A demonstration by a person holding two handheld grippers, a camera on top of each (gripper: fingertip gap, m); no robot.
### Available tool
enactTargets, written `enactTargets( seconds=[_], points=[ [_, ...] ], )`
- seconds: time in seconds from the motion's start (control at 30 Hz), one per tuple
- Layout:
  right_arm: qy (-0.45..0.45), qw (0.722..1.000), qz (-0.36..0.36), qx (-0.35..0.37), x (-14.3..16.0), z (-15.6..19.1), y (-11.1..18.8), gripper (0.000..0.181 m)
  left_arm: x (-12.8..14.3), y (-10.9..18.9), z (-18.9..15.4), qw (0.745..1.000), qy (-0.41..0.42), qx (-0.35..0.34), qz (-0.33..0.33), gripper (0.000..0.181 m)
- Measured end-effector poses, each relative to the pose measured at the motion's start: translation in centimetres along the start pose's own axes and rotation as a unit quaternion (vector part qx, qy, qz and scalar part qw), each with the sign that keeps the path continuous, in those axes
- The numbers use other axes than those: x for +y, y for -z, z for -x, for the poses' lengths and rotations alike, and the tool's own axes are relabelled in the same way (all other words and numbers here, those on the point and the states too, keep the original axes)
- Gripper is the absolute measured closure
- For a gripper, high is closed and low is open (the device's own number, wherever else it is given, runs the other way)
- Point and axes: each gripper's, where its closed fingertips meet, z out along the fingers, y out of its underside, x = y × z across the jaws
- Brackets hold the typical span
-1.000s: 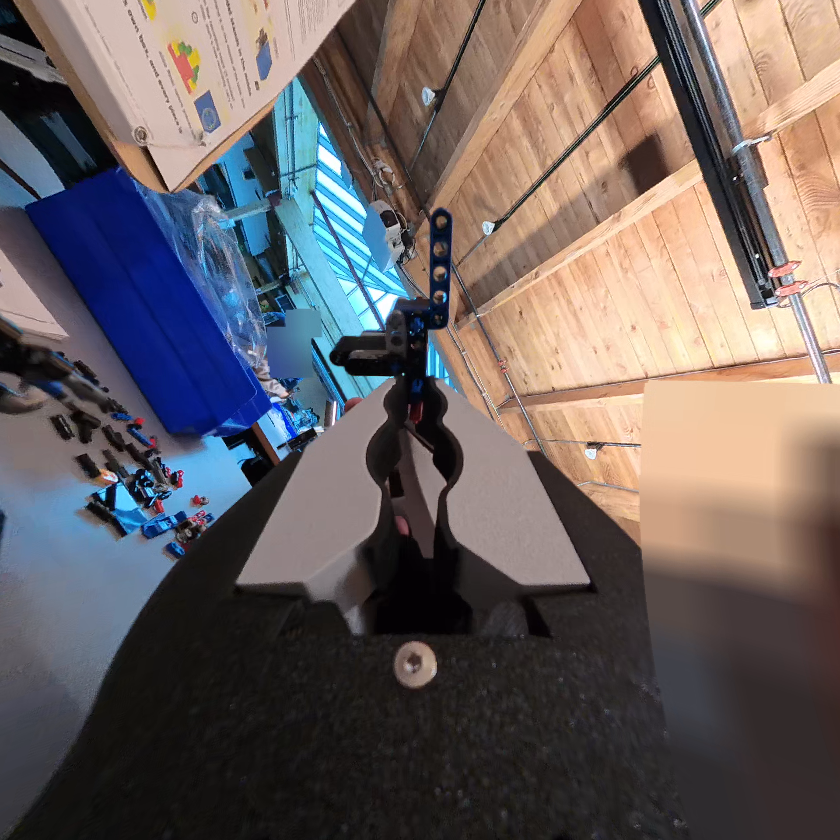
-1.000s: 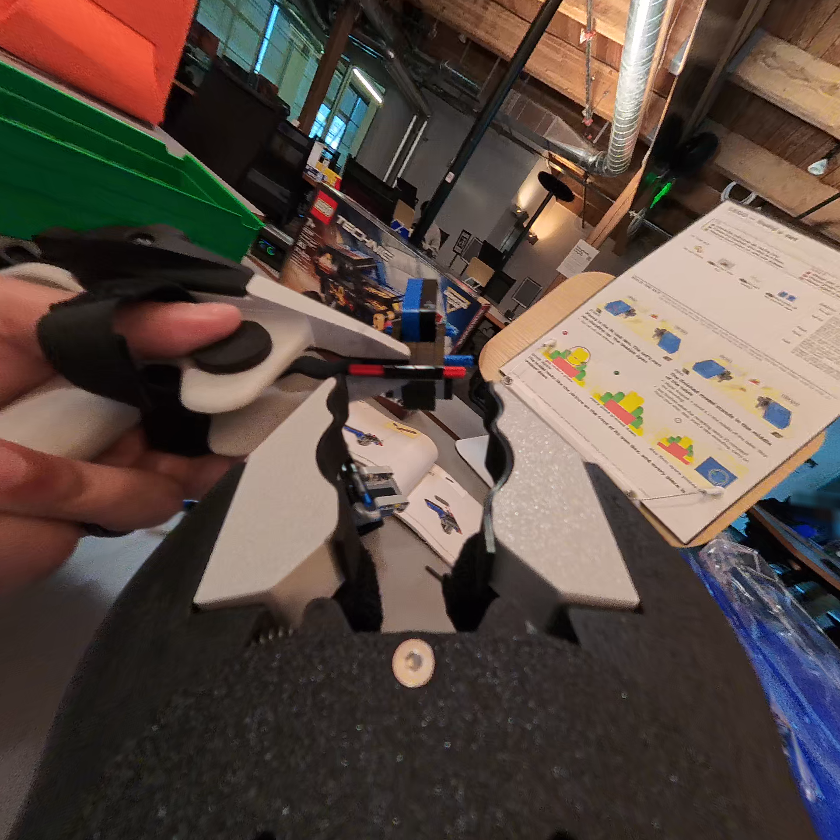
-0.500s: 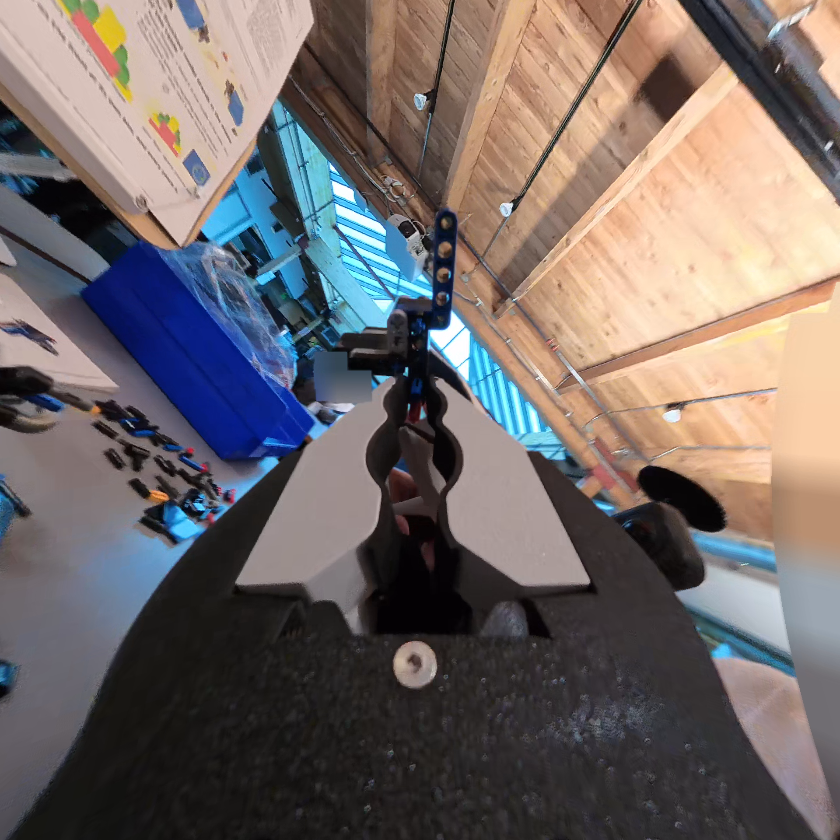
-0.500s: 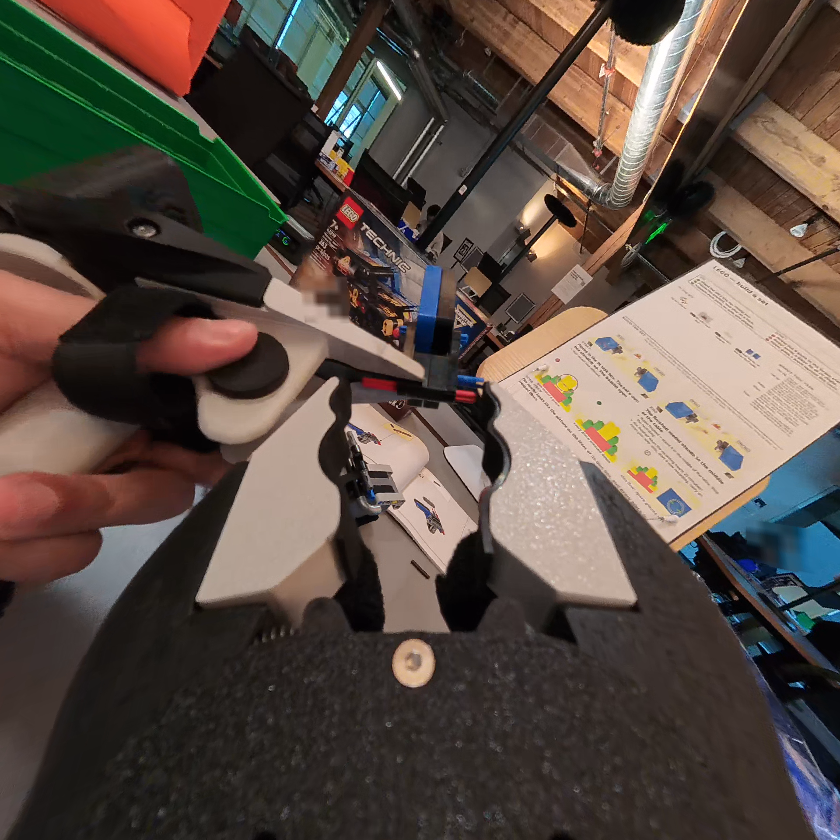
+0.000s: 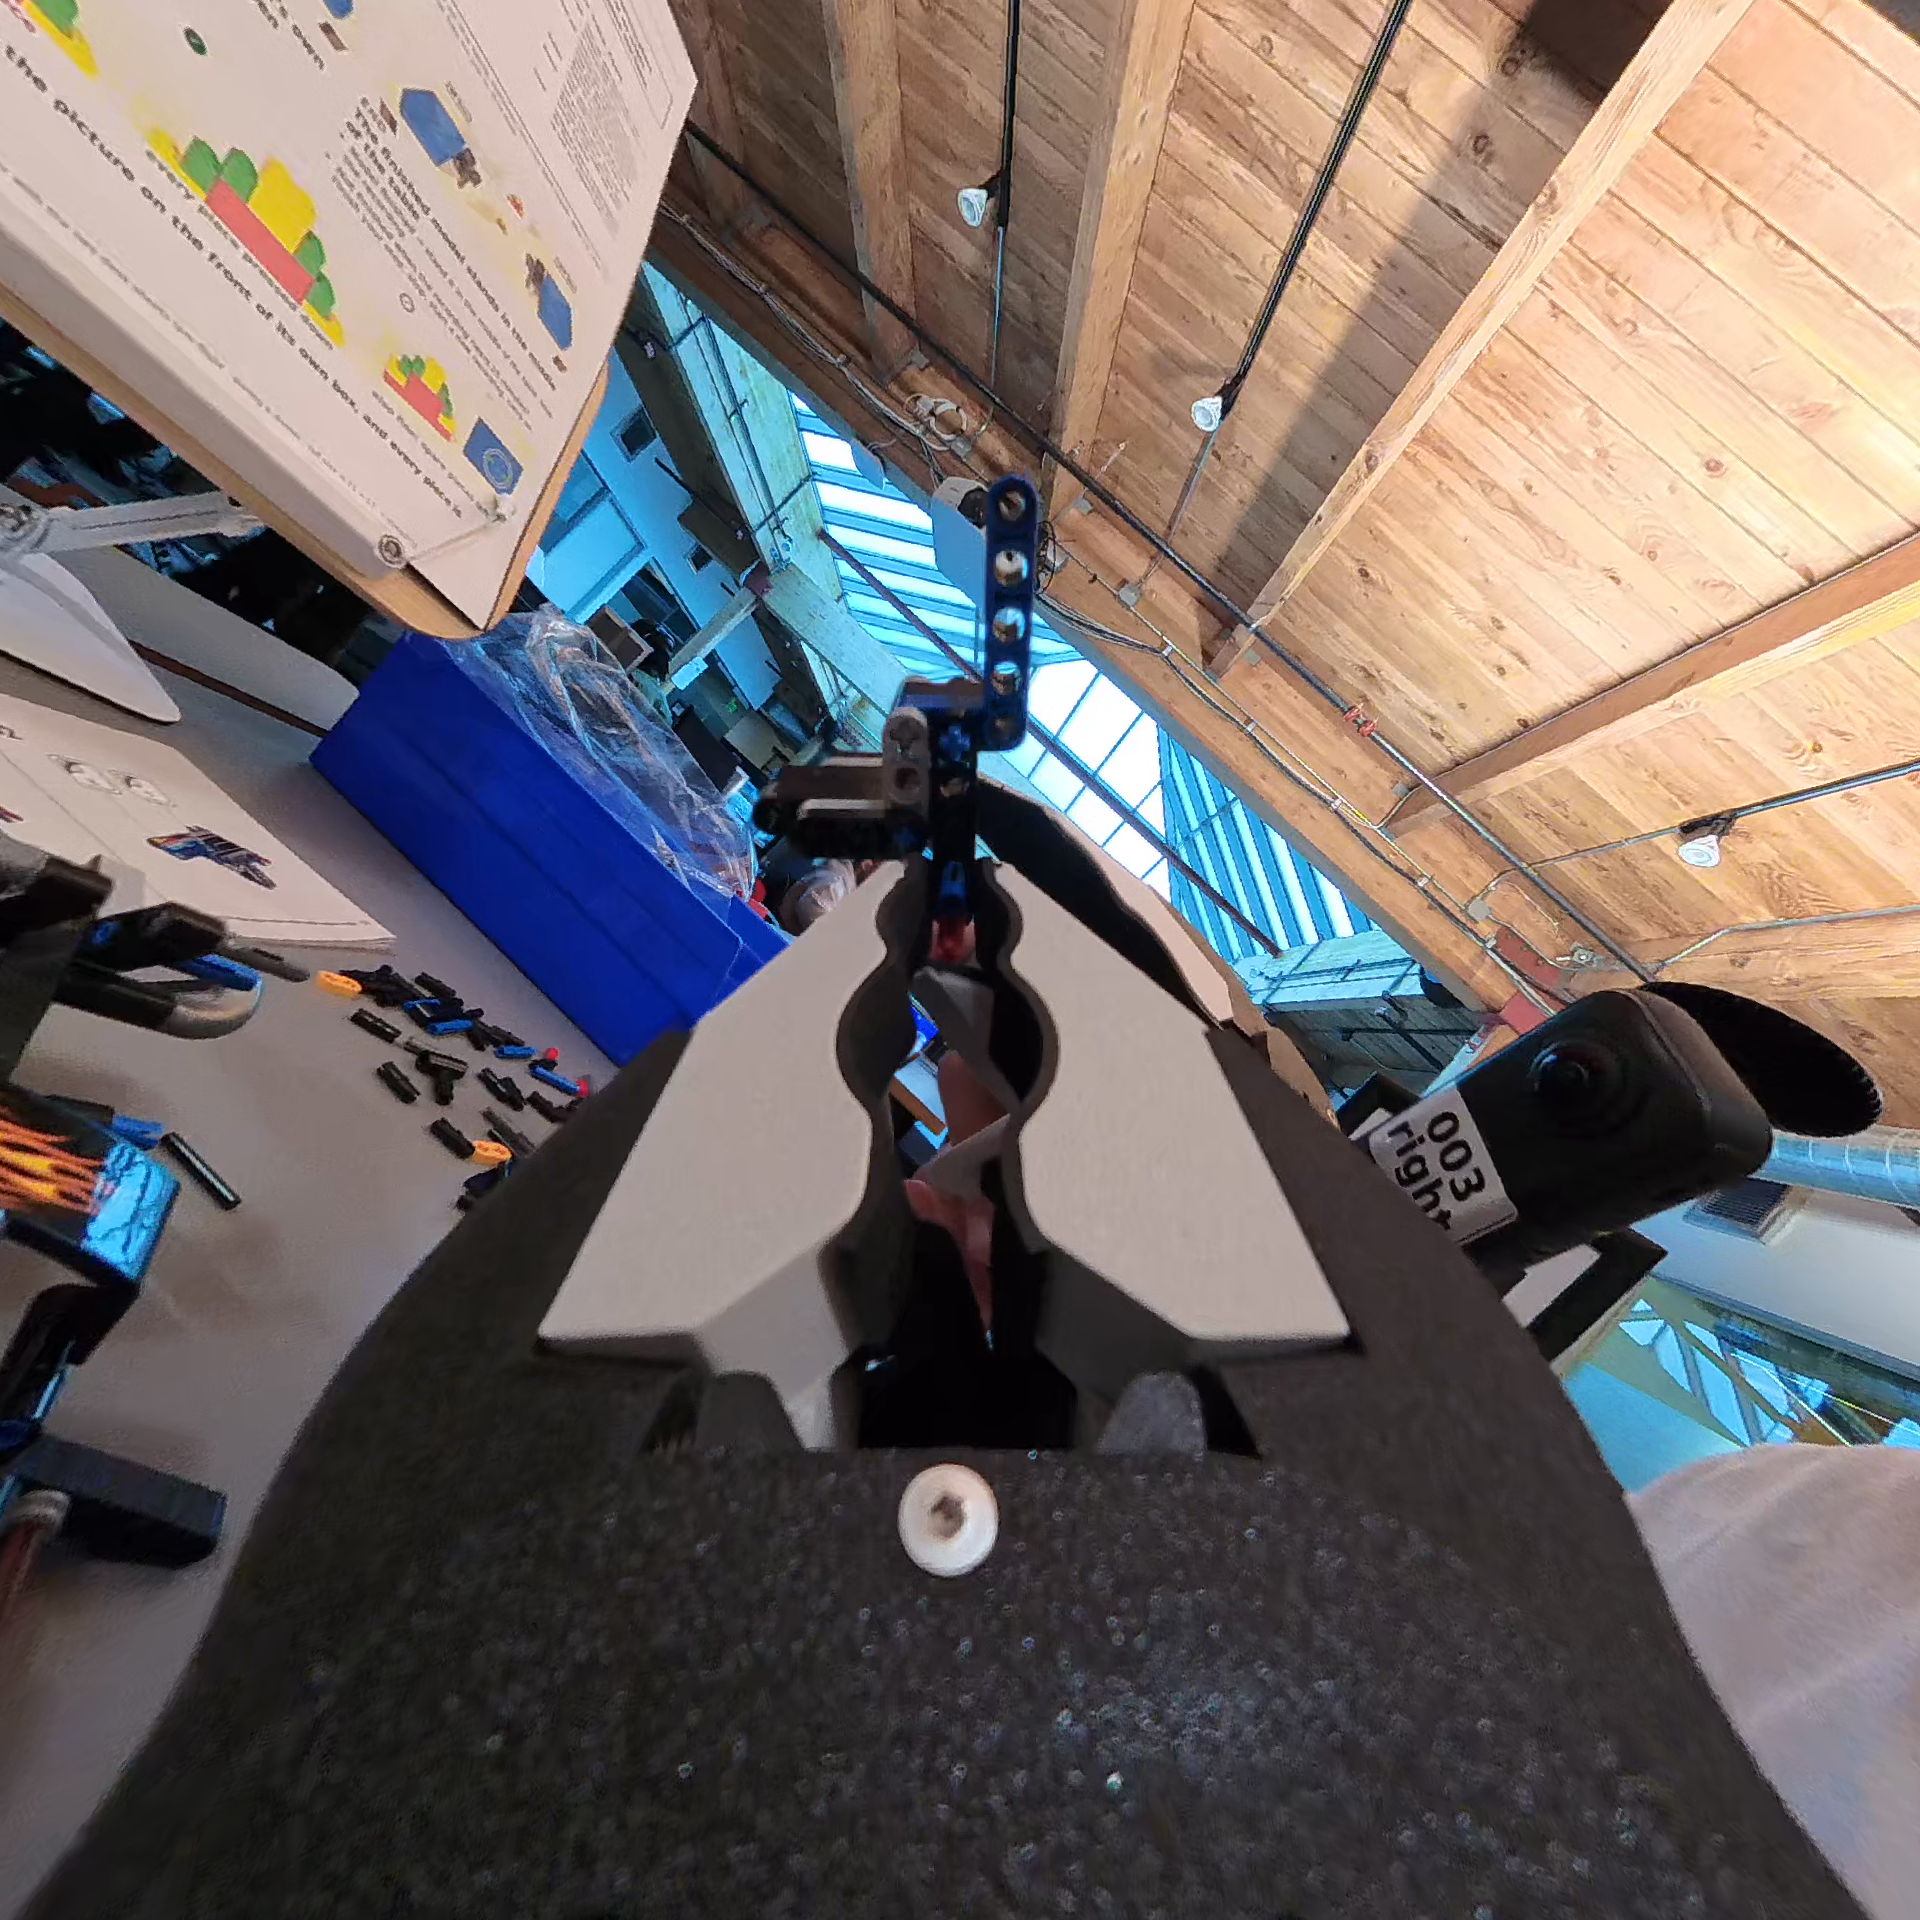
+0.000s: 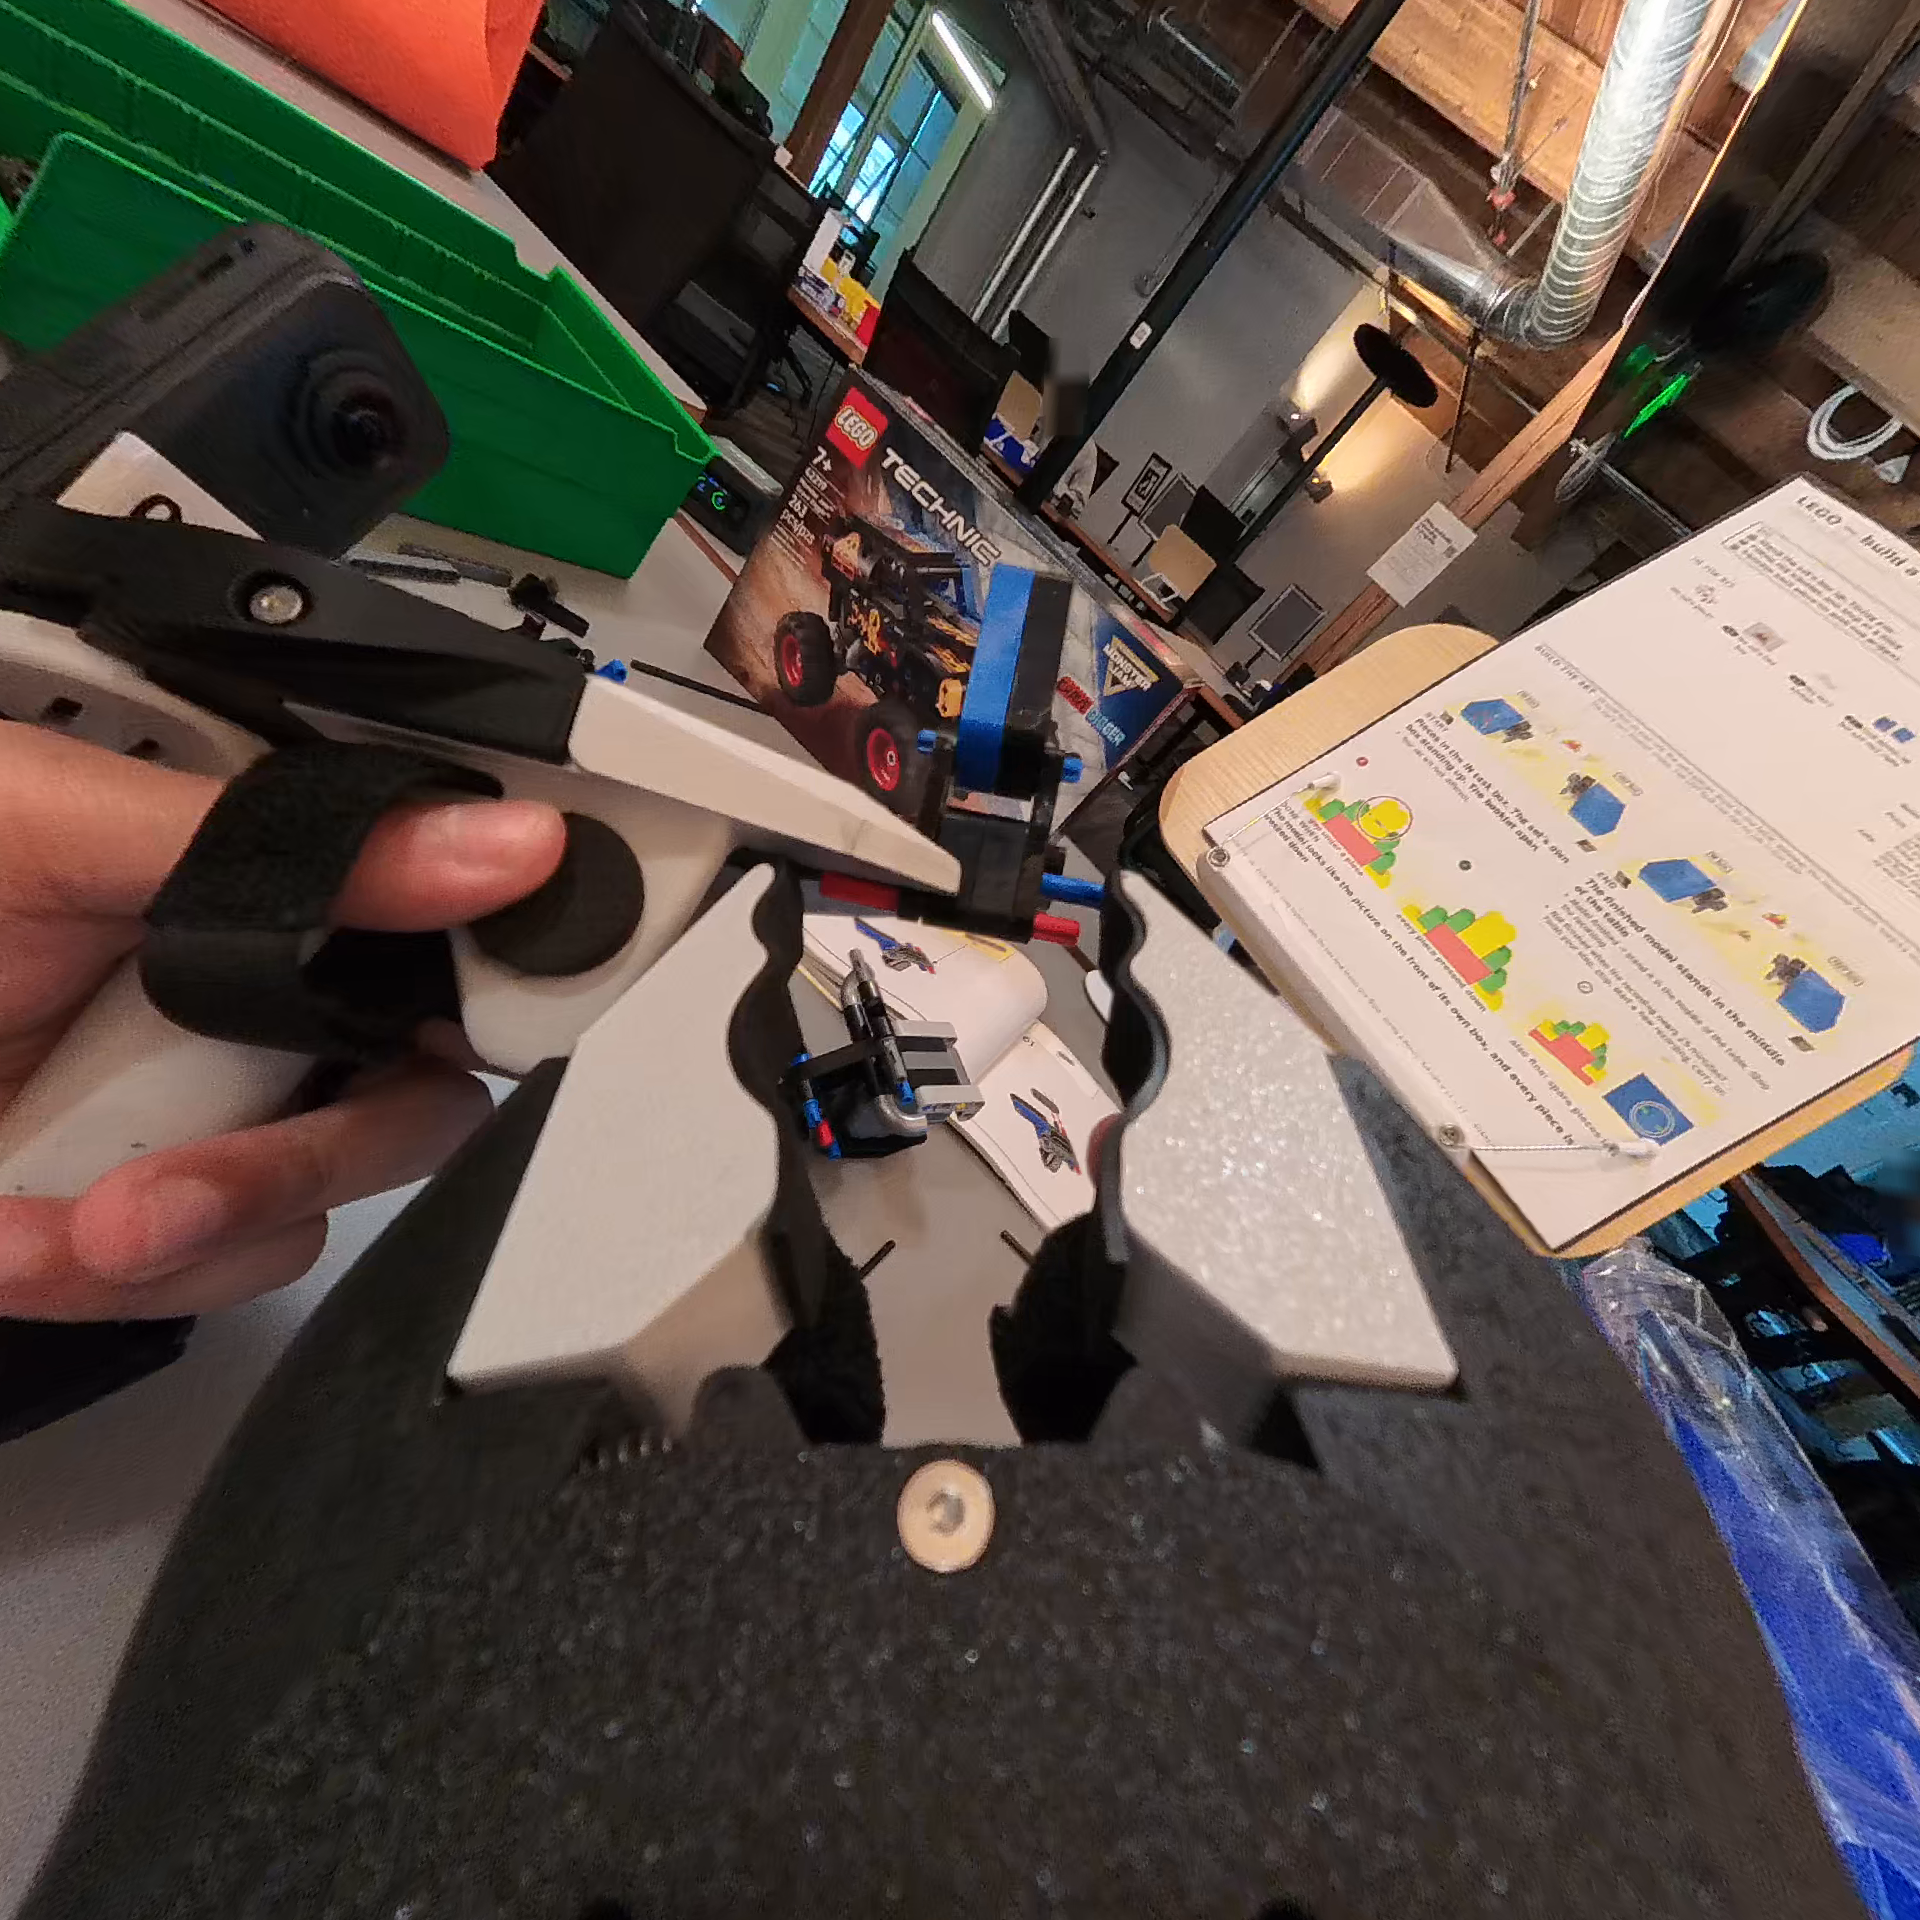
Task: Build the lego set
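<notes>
My left gripper (image 5: 951, 888) is shut on a small Lego assembly (image 5: 961, 748) of black parts with a blue holed beam standing up from it. It holds the assembly in the air. In the right wrist view the left gripper (image 6: 925, 868) comes in from the left, held by a hand. The assembly (image 6: 1003, 790) sits just above the gap of my right gripper (image 6: 948, 899). My right gripper is open and empty, its fingertips on either side below the assembly. A second black and grey assembly (image 6: 883, 1070) lies on the table beyond.
Several loose black, blue and red pieces (image 5: 457, 1049) lie on the grey table (image 5: 270, 1226). A blue bin (image 5: 540, 831) with a plastic bag stands behind them. The Lego box (image 6: 894, 623), green bins (image 6: 499, 343), an open booklet (image 6: 1029, 1101) and an instruction board (image 6: 1558, 883) surround the work area. Only a small space, under 4 cm, lies between the two pairs of fingers.
The left gripper has tilted downward, so more of the table and the right gripper's camera show. The assembly has turned a little in front of the open right gripper. Neither grip has changed.
</notes>
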Motion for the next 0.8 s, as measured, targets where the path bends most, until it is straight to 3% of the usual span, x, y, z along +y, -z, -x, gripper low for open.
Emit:
enactTargets(
  seconds=[0.03, 0.8],
  points=[
    [0.001, 1.0, 0.004, 0.001, 0.22, 0.01, -0.05, 0.125, 0.11, 0.0, 0.23, 1.0, 0.002, -0.002, 0.006, 0.175],
    [0.0, 1.0, 0.001, 0.0, 0.57, 0.0, -0.34, 0.131, -0.14, 0.15, 0.58, 1.0, -0.017, 0.002, 0.009, 0.175]
  ],
)
